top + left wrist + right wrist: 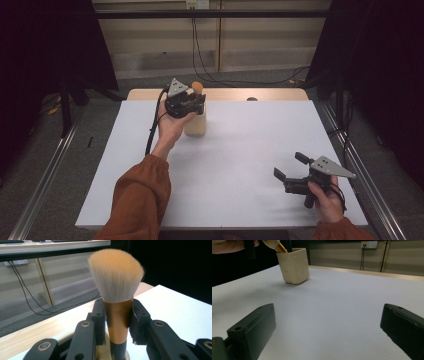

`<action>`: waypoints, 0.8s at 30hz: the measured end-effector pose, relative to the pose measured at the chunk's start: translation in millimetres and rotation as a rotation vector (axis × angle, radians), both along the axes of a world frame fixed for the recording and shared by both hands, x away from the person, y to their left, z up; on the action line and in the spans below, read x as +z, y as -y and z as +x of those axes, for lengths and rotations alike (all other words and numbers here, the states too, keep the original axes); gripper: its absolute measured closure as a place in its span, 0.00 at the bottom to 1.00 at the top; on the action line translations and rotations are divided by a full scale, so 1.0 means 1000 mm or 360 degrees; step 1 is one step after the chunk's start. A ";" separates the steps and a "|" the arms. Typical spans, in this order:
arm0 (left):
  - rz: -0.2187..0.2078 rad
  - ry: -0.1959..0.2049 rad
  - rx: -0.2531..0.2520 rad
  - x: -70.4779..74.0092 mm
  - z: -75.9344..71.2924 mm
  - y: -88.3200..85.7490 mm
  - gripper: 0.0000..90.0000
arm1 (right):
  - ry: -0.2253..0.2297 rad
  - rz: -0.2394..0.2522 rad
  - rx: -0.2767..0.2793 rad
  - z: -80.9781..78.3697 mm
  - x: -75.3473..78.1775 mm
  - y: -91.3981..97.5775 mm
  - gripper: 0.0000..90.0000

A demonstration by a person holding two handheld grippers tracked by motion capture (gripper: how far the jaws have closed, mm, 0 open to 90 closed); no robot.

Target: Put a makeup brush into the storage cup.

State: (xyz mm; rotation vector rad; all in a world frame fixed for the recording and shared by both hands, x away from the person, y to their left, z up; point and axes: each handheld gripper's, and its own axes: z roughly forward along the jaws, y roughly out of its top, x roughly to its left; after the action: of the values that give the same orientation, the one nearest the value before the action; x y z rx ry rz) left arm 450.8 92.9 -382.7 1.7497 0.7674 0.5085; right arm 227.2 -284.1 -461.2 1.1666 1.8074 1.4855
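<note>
Right gripper spread, left gripper pinching upright brush, bristles up.

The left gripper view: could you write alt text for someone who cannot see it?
Two black jaws of the left gripper clamp the copper-coloured metal handle of a fluffy makeup brush with peach-tipped white bristles, standing upright over the rim of a cream cup. Behind lie a white table top and its pale wooden edge.
</note>
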 end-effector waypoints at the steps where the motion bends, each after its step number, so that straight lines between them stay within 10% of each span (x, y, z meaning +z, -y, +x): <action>1: -0.0001 -0.0006 0.0003 0.000 0.000 0.000 0.77 | 0.0001 0.0000 0.0001 0.000 0.000 0.000 0.00; 11: 0.0026 -0.0014 0.0028 -0.001 0.001 -0.002 0.72 | 0.0003 -0.0001 0.0004 0.000 0.000 0.000 0.00; 24: -0.0002 0.0047 0.0061 -0.001 0.002 -0.003 0.26 | -0.0001 0.0010 -0.0009 0.001 -0.002 0.004 0.00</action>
State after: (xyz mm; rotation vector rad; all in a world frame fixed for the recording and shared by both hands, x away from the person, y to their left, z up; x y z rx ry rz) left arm 452.8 96.0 -383.4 1.7256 0.7811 0.5586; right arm 228.4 -287.8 -463.0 1.1742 1.8000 1.4888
